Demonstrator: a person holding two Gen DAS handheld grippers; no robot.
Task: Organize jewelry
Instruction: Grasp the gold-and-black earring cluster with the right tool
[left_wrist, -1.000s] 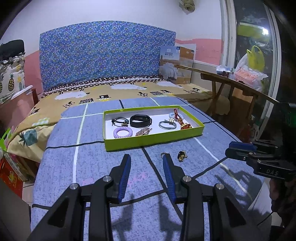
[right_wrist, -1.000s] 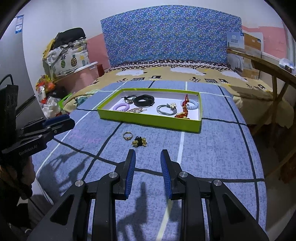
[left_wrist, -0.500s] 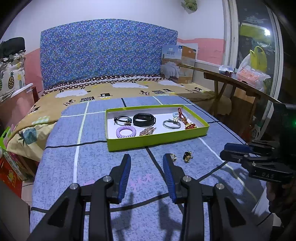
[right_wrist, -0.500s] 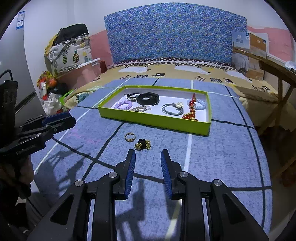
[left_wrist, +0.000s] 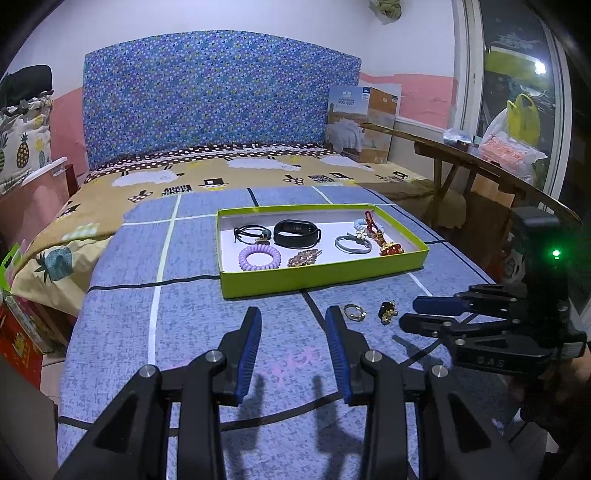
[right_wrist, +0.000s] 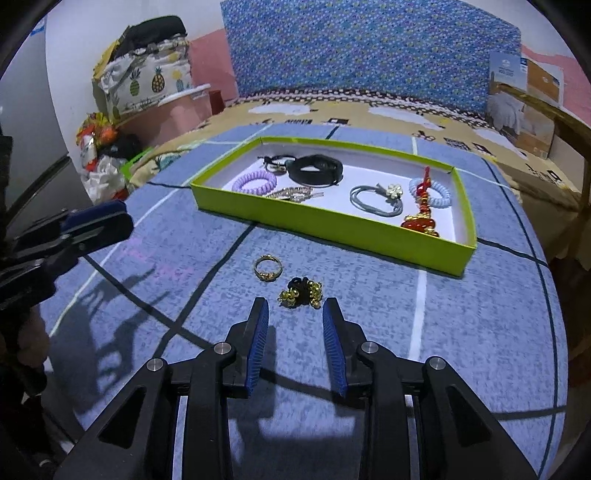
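While two pieces lie outside the tray, the sorting looks unfinished; notes follow.

Tray: green box (right_wrist: 325, 221) on the blue checked bedspread (right_wrist: 480, 332), open top, white floor. It already holds most of the jewelry, laid flat and apart from one another, probably so each can be picked singly.

Contents: purple coil band (right_wrist: 254, 181), black wristband (right_wrist: 316, 170), grey hair tie with flower (right_wrist: 375, 199), red charm (right_wrist: 419, 223), a brooch-like clip (right_wrist: 291, 194), a thin black tie (left_wrist: 248, 233) at the far corner.

Loose items: gold ring (right_wrist: 267, 268) and a black-and-gold bead cluster (right_wrist: 301, 292), both on the bedspread just in front of the tray's near wall, close beside each other but apart.

Right gripper (right_wrist: 294, 312): angled down at the bead cluster, which sits just beyond the fingertips, not between them. Jaws are opening, nothing gripped. My reading: widening to straddle the cluster, the nearer of the two pieces.

Left gripper (left_wrist: 293, 321): spread, empty, hovering over bare bedspread short of the ring. Likely parked to keep clear of the other tool's approach.

Caution: the cluster is small and lumpy on soft cloth; the pads may pinch fabric along with it.

Next, as I judge: close on the cluster, lift it over the near wall to a free patch of tray floor.
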